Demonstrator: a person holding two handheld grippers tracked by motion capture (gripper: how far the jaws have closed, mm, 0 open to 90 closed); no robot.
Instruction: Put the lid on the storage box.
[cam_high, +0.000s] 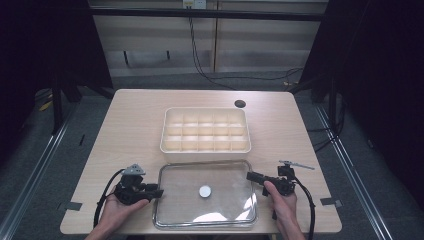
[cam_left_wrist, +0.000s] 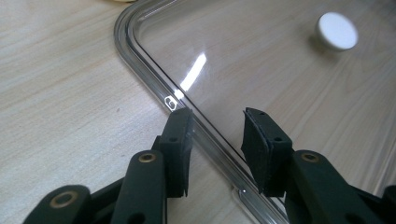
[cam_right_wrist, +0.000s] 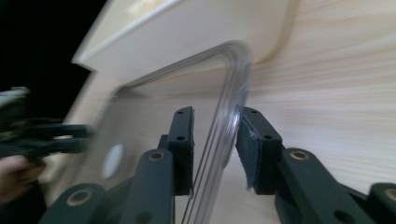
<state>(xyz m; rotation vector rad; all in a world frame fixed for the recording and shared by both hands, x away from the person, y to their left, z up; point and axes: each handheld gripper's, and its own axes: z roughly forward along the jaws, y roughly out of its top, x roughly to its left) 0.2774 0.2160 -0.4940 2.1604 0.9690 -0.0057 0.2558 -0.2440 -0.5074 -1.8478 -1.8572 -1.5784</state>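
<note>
A clear rectangular lid (cam_high: 180, 200) with a white knob (cam_high: 205, 191) lies flat on the wooden table, just in front of a white compartment box (cam_high: 205, 150). My left gripper (cam_high: 159, 192) is at the lid's left edge. In the left gripper view it (cam_left_wrist: 215, 126) is open, its jaws astride the lid's rim (cam_left_wrist: 154, 65), with the knob (cam_left_wrist: 336, 31) farther off. My right gripper (cam_high: 250, 176) is at the lid's right edge. In the right gripper view it (cam_right_wrist: 215, 126) is open with the rim (cam_right_wrist: 233, 79) between its pads, near a corner by the box (cam_right_wrist: 187, 32).
The box's compartments look empty. A round black hole (cam_high: 240, 104) sits in the table behind the box. Grey tape marks lie near the front corners (cam_high: 72, 205) (cam_high: 330, 201). The other hand and its gripper (cam_right_wrist: 46, 135) appear, blurred, at the left of the right gripper view.
</note>
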